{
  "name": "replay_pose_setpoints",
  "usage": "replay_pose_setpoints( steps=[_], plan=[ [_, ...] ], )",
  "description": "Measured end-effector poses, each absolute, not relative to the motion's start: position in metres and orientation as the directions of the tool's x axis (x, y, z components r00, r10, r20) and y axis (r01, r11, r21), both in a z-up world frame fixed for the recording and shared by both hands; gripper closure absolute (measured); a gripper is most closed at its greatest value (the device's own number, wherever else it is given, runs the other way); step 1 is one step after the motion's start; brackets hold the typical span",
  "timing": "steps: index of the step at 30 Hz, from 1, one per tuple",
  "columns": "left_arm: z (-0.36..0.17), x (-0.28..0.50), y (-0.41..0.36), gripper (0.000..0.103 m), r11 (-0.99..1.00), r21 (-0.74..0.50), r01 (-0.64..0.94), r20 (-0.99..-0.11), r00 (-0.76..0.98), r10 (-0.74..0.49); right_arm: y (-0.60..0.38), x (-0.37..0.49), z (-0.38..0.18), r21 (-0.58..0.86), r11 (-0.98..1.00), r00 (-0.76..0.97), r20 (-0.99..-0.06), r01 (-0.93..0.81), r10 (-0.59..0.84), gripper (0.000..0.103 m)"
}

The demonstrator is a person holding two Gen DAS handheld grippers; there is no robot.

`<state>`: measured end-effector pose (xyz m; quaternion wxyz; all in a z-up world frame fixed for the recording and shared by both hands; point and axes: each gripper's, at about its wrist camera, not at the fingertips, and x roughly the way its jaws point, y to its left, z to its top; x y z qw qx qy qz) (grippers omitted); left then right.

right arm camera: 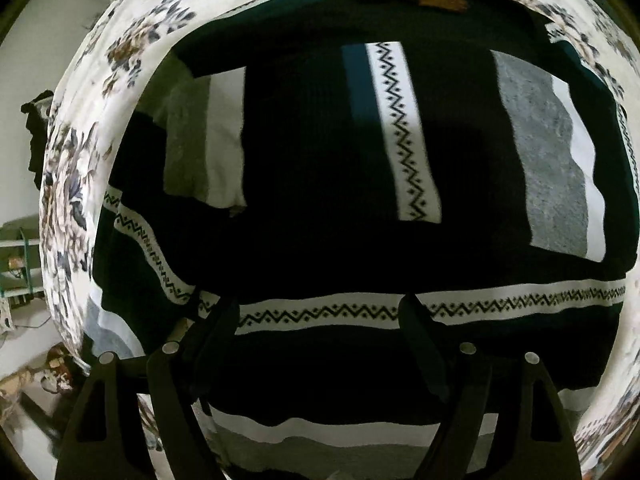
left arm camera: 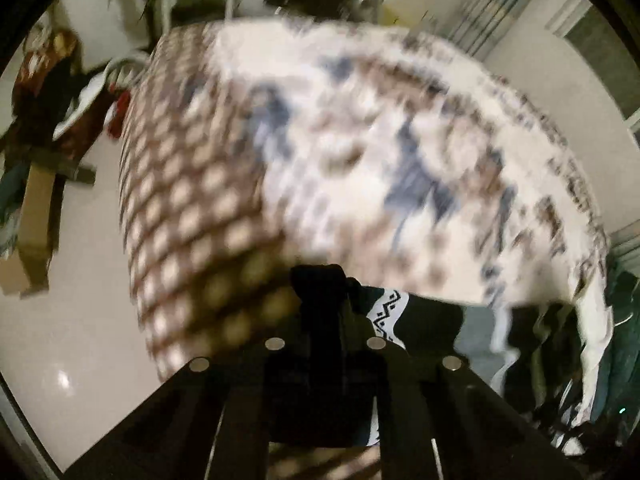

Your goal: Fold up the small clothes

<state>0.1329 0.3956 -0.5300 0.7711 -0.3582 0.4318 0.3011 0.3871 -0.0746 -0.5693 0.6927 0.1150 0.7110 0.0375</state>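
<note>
From my left camera I see my left gripper (left arm camera: pixel 318 280) closed on a dark fold of the patterned sweater (left arm camera: pixel 390 312), at the edge of a blurred floral cloth-covered table (left arm camera: pixel 360 140).

We see a floral cloth (right arm camera: pixel 72 184) covering the bench, its checked border (left arm camera: pixel 180 208) hanging over one edge. Beyond that edge, a cardboard box (left arm camera: pixel 36 216) lies on the pale floor (left arm camera: pixel 80 320).

A dark knitted sweater (right arm camera: pixel 320 168) lies spread flat, with white zigzag-patterned bands and grey and white blocks. One patterned band runs across from nine to three o'clock; another stands toward twelve. Its brown neck label sits near one o'clock.
</note>
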Motion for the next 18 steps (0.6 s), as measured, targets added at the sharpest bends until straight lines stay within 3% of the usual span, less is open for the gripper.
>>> replay_pose_setpoints(
  steps=[7,13,18],
  plan=[
    [-0.499,0.199,0.437,0.096,0.613,-0.316,-0.724,-0.842,0.512,0.171,-0.063,0.397,-0.57,0.219,0.968,0.009,-0.975,0.126,0.22,0.02],
    [-0.465,0.24,0.426,0.096,0.699,-0.253,-0.669,-0.833,0.518,0.194,-0.07,0.427,-0.563,-0.046,0.989,0.118,-0.991,0.143,-0.063,0.02],
    [-0.415,0.272,0.384,0.096,0.765,-0.216,-0.607,-0.813,0.546,0.204,-0.108,0.441,-0.56,0.04,0.975,0.134,-0.991,0.22,0.01,0.02]
  ],
)
